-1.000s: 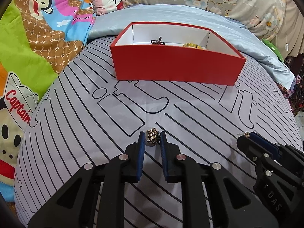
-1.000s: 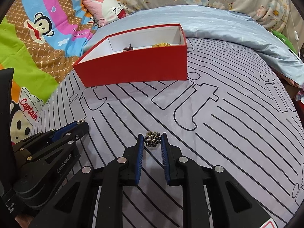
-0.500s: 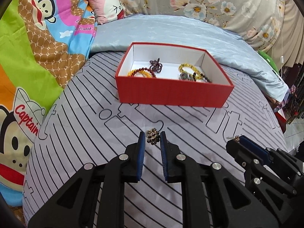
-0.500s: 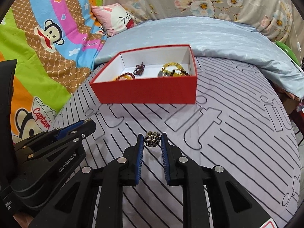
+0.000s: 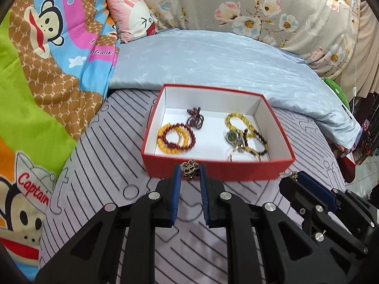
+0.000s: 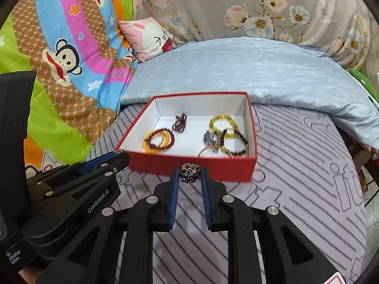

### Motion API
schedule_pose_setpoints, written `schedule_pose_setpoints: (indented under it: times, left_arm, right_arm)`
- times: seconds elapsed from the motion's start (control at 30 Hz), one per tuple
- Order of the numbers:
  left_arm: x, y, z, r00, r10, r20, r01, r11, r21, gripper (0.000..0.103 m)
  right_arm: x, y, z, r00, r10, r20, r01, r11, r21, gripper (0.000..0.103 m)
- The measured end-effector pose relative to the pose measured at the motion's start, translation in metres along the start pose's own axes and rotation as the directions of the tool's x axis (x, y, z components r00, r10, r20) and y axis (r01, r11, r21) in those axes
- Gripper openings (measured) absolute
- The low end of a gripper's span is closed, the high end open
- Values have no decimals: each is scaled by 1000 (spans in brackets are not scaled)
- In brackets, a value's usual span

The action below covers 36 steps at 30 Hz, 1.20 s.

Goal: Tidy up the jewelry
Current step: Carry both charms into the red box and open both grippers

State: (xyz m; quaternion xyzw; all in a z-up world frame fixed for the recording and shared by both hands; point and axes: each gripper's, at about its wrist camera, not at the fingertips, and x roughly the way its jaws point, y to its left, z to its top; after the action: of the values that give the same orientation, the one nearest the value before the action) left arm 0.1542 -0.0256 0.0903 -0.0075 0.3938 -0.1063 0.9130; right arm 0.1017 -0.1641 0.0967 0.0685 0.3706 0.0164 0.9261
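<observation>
A red box [image 5: 218, 171] with a white inside sits on the striped bedsheet and holds several bead bracelets [image 5: 176, 138] and a watch [image 5: 233, 138]. My left gripper [image 5: 190, 169] is shut on a dark beaded cluster ornament [image 5: 189, 166], held in the air just before the box's near wall. My right gripper [image 6: 189, 172] is shut on a matching dark cluster ornament [image 6: 189, 173], also in front of the red box [image 6: 189, 165]. Each gripper shows in the other's view: the right gripper [image 5: 292, 176] at the right, the left gripper [image 6: 119, 152] at the left.
A light blue quilt [image 5: 213, 56] lies behind the box. A cartoon-monkey blanket [image 5: 47, 59] runs along the left, with a pink pillow [image 5: 132, 21] and floral fabric [image 5: 272, 7] at the back. The bed's edge drops off at the right.
Both grippers have risen with their ornaments and come closer to the red box. The box's inside and its bracelets now show from above.
</observation>
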Motion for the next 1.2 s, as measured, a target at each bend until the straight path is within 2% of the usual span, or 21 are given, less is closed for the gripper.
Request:
schedule_pose_setpoints:
  times: [0.27, 0.53, 0.83, 1.2]
  left_arm:
    - [32, 0, 42, 1000, 23, 14, -23, 1000, 6, 15]
    - [73, 1, 65, 999, 41, -4, -41, 999, 16, 16]
    - [109, 0, 71, 998, 55, -37, -54, 998, 28, 16]
    - [132, -2, 69, 996, 66, -62, -64, 997, 34, 16]
  right_arm:
    - [32, -4, 41, 999, -25, 31, 25, 1000, -10, 18]
    - [75, -14, 62, 999, -35, -3, 35, 999, 4, 18]
    - [111, -22, 69, 998, -57, -34, 57, 998, 14, 18]
    - [131, -28, 68, 996, -68, -59, 69, 997, 15, 18]
